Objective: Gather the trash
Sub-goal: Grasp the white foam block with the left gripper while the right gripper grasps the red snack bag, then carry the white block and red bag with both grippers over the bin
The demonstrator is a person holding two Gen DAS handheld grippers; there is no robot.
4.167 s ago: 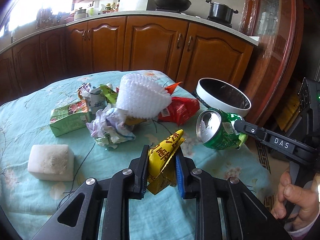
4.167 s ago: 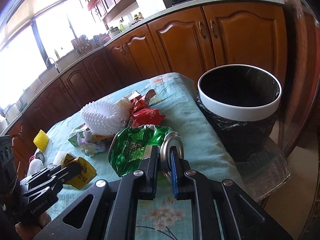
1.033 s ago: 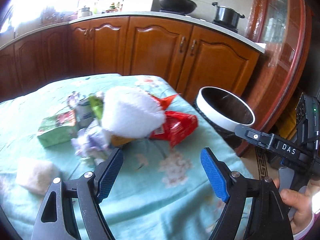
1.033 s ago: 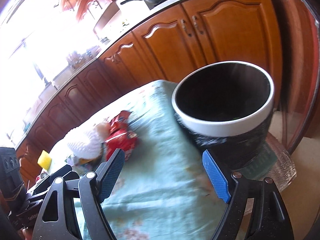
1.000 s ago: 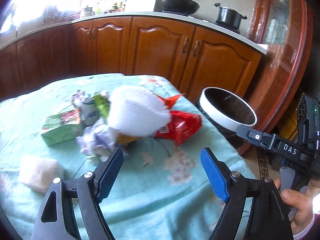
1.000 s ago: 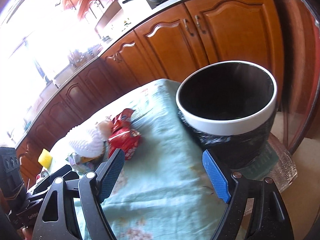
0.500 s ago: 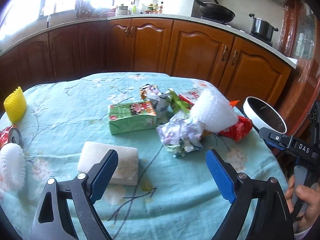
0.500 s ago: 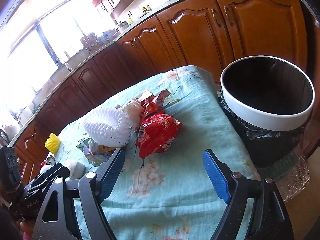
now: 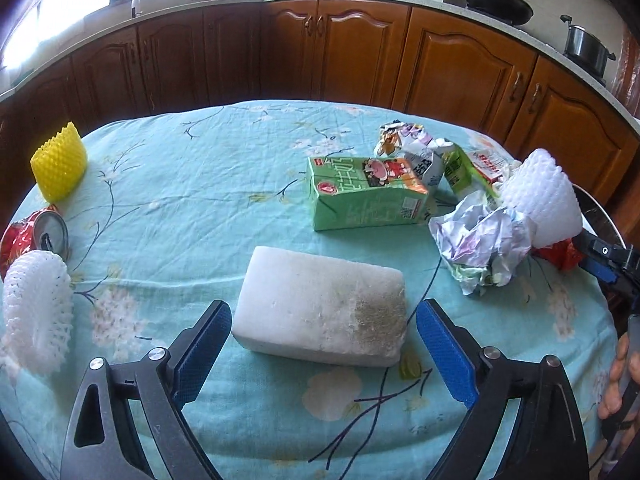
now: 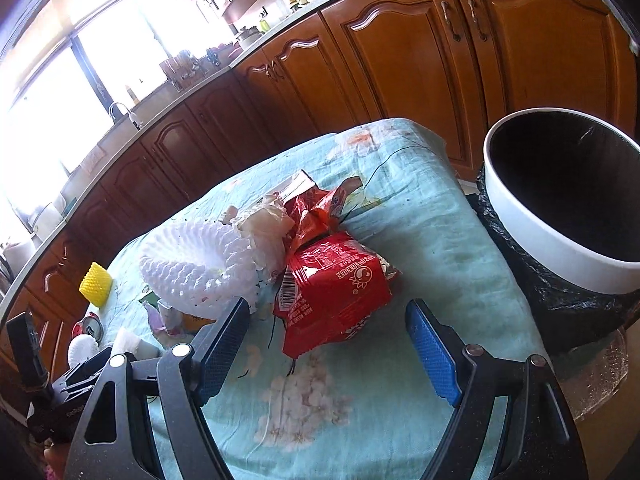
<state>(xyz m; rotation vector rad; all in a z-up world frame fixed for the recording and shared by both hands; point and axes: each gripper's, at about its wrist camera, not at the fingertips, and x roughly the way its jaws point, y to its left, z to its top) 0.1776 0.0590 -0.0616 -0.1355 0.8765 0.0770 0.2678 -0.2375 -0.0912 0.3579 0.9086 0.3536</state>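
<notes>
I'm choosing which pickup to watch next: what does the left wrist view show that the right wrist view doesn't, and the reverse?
Only the left wrist view: the white foam block between the open blue pads of the left hand-held gripper, the green drink carton and the crumpled pale paper.

Only the right wrist view: the white-rimmed black-lined bin beside the table, and the open right hand-held gripper facing the red snack bag.

Both: the white foam fruit net, yellow foam sleeve and teal floral tablecloth.
</notes>
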